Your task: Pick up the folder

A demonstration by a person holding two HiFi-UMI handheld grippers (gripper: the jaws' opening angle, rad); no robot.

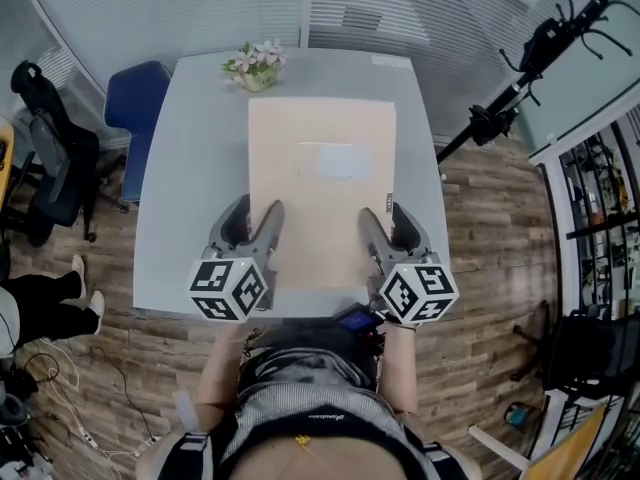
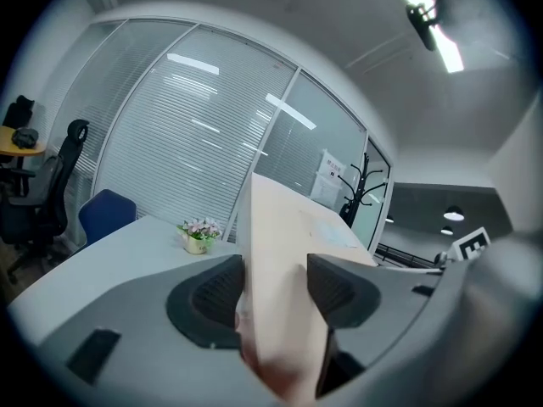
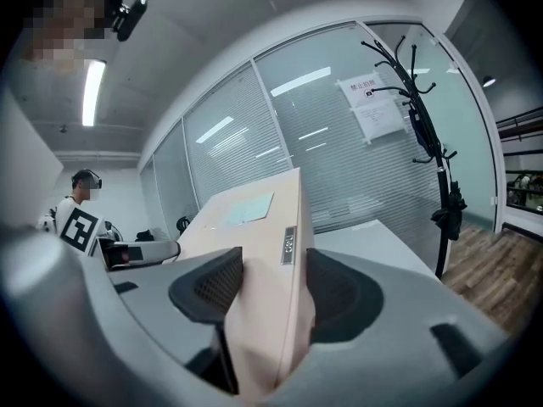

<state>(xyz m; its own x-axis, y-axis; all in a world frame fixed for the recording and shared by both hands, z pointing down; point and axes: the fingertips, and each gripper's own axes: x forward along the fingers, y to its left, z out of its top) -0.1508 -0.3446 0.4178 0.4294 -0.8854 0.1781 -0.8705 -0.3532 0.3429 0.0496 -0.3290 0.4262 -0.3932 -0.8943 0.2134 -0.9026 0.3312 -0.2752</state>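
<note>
Folder [image 1: 322,183] sits over the grey table [image 1: 190,168], near edge toward the person, and looks lifted clear of it. Left gripper [image 1: 258,216] pinches its near-left edge and right gripper [image 1: 385,218] the near-right edge, pads pressed on both faces. For a clean lift, keep both hands level and matched so the folder doesn't twist or droop. It's beige, thick and stiff-looking, with a pale label on top and a small tag on the right spine. Flower pot [image 1: 256,66] stands beyond the far edge.
</note>
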